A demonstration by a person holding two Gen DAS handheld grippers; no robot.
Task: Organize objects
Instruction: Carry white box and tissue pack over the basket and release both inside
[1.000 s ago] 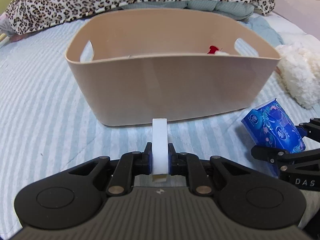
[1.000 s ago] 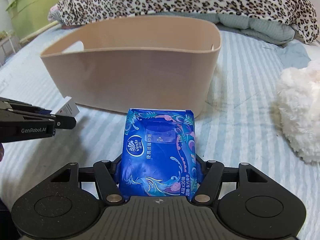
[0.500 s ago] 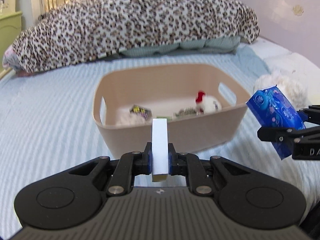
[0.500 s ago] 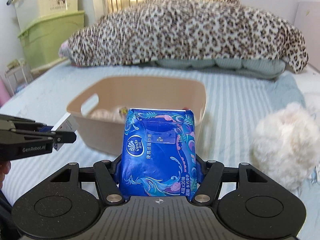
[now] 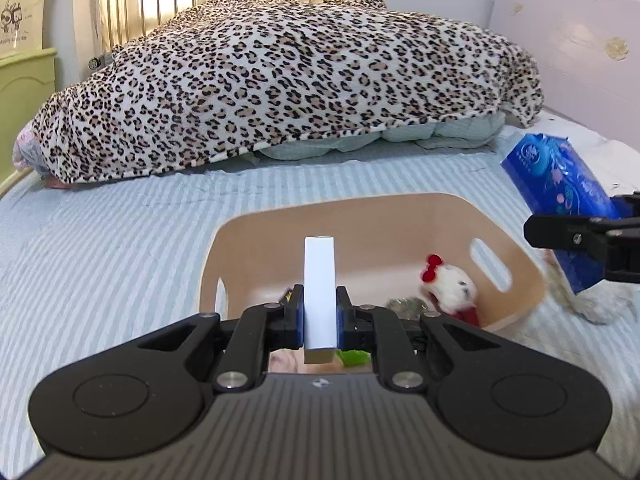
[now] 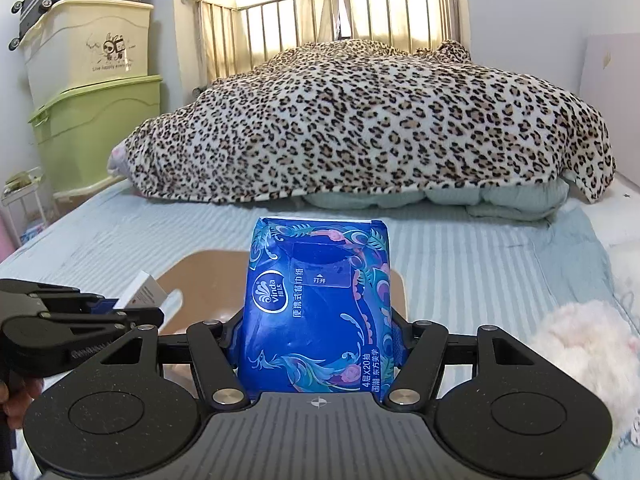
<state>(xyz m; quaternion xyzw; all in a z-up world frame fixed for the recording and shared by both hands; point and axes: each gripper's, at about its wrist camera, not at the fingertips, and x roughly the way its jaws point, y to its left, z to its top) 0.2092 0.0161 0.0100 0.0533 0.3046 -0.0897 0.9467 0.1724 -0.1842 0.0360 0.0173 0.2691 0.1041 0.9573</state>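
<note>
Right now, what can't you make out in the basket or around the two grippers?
- Basket floor: left wrist view, hidden behind the left gripper and its white box.
- Plush toy: blurred, lower part hidden.
- Box label: too small to read.
- Basket contents: right wrist view, blocked by the tissue pack.

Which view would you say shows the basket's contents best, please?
The left wrist view: it looks down into the basket, showing the plush toy. The right wrist view shows only the basket's far wall, behind the tissue pack.
</note>
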